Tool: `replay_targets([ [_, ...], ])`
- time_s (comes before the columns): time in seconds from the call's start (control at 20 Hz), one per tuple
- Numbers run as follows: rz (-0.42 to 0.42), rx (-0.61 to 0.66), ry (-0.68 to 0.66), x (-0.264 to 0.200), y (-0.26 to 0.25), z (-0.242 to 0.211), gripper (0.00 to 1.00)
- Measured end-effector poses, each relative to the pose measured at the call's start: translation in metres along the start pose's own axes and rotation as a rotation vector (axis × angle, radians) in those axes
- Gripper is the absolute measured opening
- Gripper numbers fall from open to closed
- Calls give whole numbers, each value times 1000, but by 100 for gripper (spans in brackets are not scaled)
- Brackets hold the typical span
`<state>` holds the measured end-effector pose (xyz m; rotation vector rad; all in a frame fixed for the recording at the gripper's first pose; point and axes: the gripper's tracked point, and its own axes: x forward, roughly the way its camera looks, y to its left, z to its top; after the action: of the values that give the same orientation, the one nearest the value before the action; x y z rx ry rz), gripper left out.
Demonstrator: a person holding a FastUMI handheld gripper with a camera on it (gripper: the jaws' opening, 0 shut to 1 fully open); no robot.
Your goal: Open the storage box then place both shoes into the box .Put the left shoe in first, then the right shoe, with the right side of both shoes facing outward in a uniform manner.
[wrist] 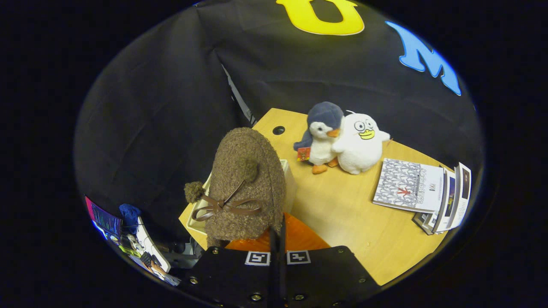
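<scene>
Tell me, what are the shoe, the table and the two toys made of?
The shoe, held in the gripper's closed fingers, looks like curly brown fleece with pompoms and a thin leathery bow. The table seems to be pale wood or laminate, smooth with faint grain. The penguin and duck look like soft plush.

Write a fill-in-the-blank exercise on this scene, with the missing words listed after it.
1. The gripper has its fingers nearly together, shut on the fuzzy ____ shoe.
2. A thin leather ____ is tied across the shoe, with pompoms on its ends.
3. The shoe hangs above the white storage box with its orange lid, at the near corner of the wooden ____.
4. Beyond the fingers, a white duck plush stands beside a ____ plush.

Missing words: brown; bow; table; penguin
</scene>
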<state>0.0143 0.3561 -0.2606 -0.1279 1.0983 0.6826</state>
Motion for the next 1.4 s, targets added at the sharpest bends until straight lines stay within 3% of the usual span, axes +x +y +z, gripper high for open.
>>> replay_targets([
  [0.45, -5, -117, 71, 61, 46, 11, 0],
  [0.95, -65, -179, 192, 121, 53, -8, 0],
  [1.1, -65, -174, 223, 134, 55, -19, 0],
  [1.2, -9, -133, 226, 138, 70, -24, 2],
  [1.4, 2, -117, 94, 118, 68, 2, 66],
])
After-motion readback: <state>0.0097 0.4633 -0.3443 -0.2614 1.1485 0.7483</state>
